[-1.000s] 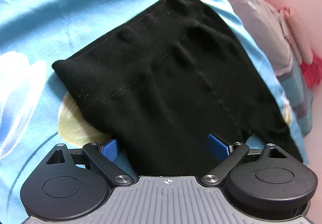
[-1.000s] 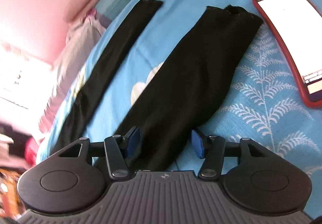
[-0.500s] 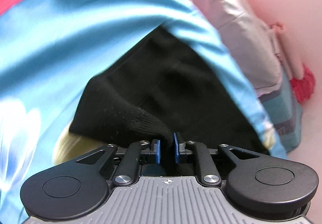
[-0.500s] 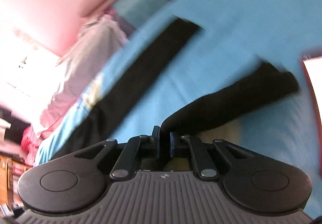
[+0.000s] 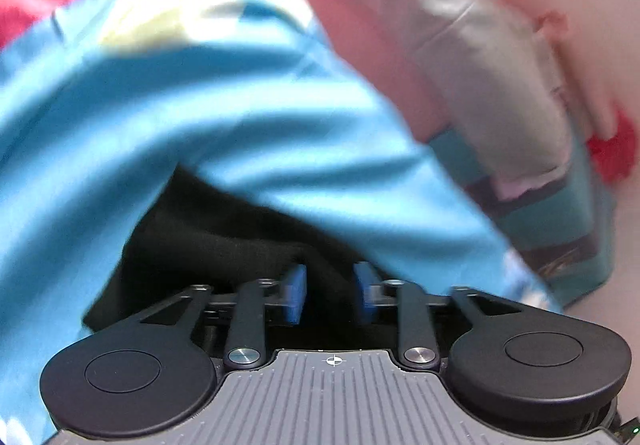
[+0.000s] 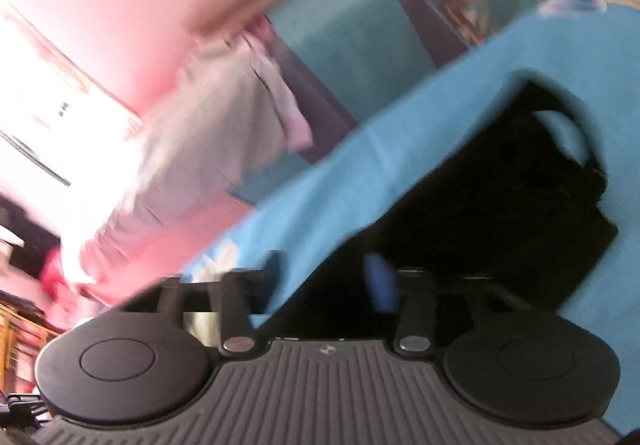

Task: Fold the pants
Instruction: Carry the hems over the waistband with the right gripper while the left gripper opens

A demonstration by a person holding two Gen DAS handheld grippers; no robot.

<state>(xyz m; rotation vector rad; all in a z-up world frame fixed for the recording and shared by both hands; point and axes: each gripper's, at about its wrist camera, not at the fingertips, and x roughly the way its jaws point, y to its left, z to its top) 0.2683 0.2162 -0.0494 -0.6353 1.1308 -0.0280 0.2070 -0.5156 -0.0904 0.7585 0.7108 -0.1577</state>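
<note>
The black pants [image 5: 224,245] lie bunched on the blue bedspread [image 5: 240,117], near the bed's edge by the grey-pink bedding [image 5: 472,57]. The left claw [image 5: 330,293] is parted, dark cloth between its pads, grip unclear. The right claw [image 6: 326,277] has just been opening and stands spread over the pants' edge.

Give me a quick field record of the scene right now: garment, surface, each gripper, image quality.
garment: black pants, bunched on the bed just ahead of both grippers
surface: blue bedsheet, rumpled; pink and grey bedding beyond it
left gripper: jaws apart, black fabric between the blue pads, not visibly pinched
right gripper: jaws have just been opening, now wide; the sheet edge and black fabric lie in the gap, nothing clamped
fold state: cannot tell from these views
image quality: both views motion-blurred
</note>
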